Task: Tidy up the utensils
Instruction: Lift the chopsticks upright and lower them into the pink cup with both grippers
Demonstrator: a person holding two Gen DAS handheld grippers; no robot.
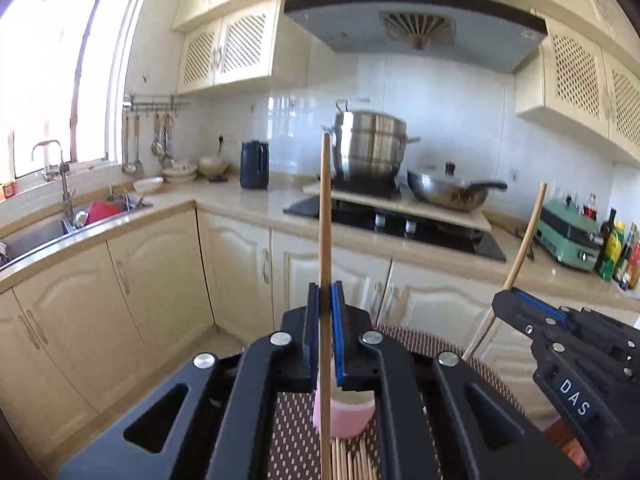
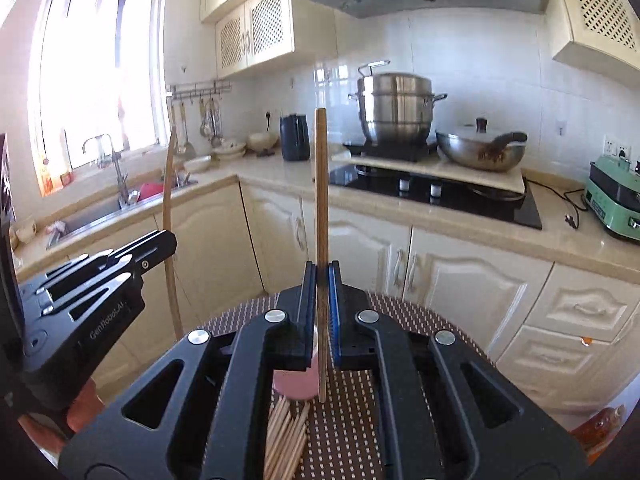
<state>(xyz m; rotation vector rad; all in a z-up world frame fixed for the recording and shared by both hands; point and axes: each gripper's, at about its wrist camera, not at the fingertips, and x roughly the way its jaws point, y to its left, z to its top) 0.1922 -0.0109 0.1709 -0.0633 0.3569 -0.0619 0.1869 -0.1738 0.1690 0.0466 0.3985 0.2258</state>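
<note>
My left gripper (image 1: pixel 325 292) is shut on a wooden chopstick (image 1: pixel 325 208) held upright above a pink cup (image 1: pixel 345 416). My right gripper (image 2: pixel 322 270) is shut on another wooden chopstick (image 2: pixel 321 184), also upright, its lower end just right of the pink cup (image 2: pixel 294 386). Several loose chopsticks (image 2: pixel 286 436) lie on a brown woven mat (image 2: pixel 352 432) in front of the cup; they also show in the left wrist view (image 1: pixel 352 460). Each gripper shows in the other's view: the right one (image 1: pixel 508 300) with its chopstick (image 1: pixel 524 236), the left one (image 2: pixel 164 240) with its chopstick (image 2: pixel 168 200).
Cream kitchen cabinets and a counter run behind the mat. On it are a sink (image 1: pixel 48 232) with dishes, a dark jug (image 1: pixel 254 165), a steel pot (image 1: pixel 368 148), a wok (image 1: pixel 448 192) on the hob, a green appliance (image 1: pixel 568 236) and bottles (image 1: pixel 616 248).
</note>
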